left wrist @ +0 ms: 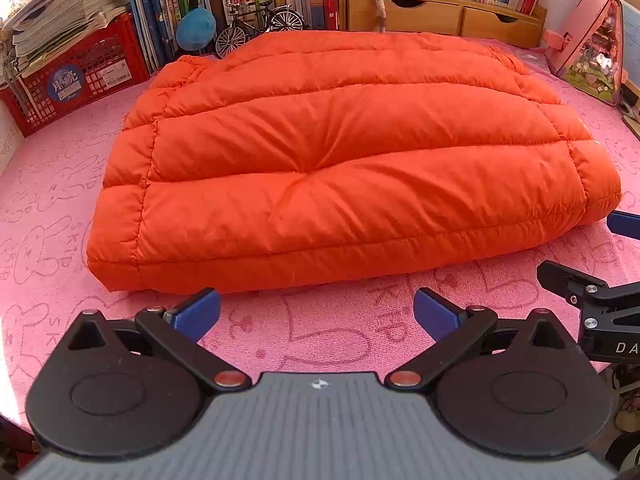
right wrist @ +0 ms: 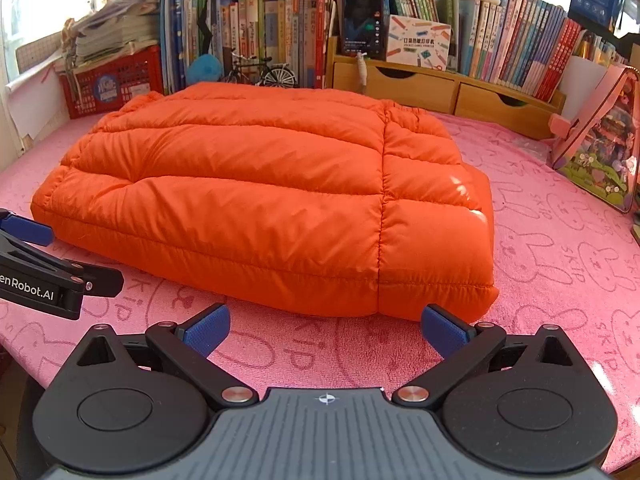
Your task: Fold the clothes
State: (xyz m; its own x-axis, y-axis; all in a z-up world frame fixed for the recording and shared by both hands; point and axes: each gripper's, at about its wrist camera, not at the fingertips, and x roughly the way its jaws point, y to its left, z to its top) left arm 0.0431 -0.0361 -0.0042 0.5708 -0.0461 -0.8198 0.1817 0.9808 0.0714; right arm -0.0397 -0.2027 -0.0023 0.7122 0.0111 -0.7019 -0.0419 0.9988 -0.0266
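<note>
I have the orange jacket [left wrist: 340, 160] lying folded into a puffy block in the middle of the pink cloth [left wrist: 52, 208], its near hem just ahead of both tools. My left gripper [left wrist: 317, 314] sits low over the cloth, its 2 blue pads [left wrist: 198, 312] spread wide with nothing between them, just short of the hem. My right gripper [right wrist: 326, 330] is the same: pads [right wrist: 444, 334] wide apart, empty, near the jacket's right corner but not touching it. In the left view the right tool shows at the right edge; in the right view the left tool shows at the left edge, so the 2 sit side by side. At the far side are books [right wrist: 272, 28], a red crate [left wrist: 76, 80] on the left, a toy bike [left wrist: 260, 28], wooden drawers [right wrist: 440, 84], and a pink bag [right wrist: 600, 140] on the right.
</note>
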